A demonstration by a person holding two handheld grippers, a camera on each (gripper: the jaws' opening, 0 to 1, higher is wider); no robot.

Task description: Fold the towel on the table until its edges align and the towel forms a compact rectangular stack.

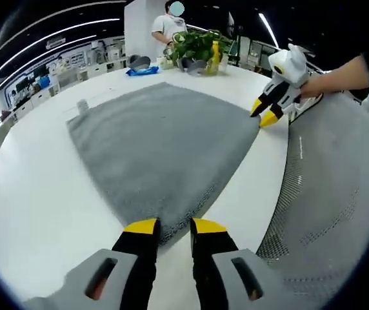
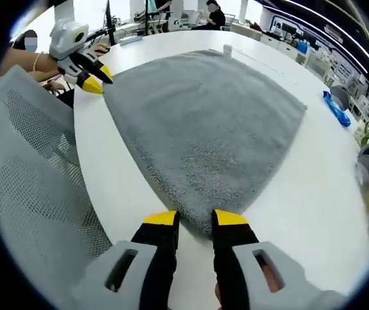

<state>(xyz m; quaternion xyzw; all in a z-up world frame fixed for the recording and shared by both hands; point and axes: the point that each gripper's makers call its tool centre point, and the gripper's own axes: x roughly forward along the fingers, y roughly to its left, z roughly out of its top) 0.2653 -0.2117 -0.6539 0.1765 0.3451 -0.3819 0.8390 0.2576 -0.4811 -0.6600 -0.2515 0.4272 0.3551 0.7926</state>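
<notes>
A grey towel (image 1: 162,145) lies spread flat on the round white table (image 1: 42,194). In the left gripper view my left gripper (image 1: 175,227) is open, its yellow-tipped jaws on either side of the towel's near corner. My right gripper (image 1: 264,113) sits at the towel's far right corner, held by a hand. The right gripper view shows the same towel (image 2: 204,123), with my right gripper (image 2: 195,219) open and a towel corner lying between its jaws. My left gripper (image 2: 98,78) is at the towel's upper left corner, jaws slightly apart.
A grey mesh chair (image 1: 329,194) (image 2: 33,168) stands against the table edge beside both grippers. At the table's far side are a potted plant (image 1: 197,48), a blue cloth (image 1: 142,71) (image 2: 336,106) and a small clear object (image 1: 82,106). A person (image 1: 168,26) stands beyond.
</notes>
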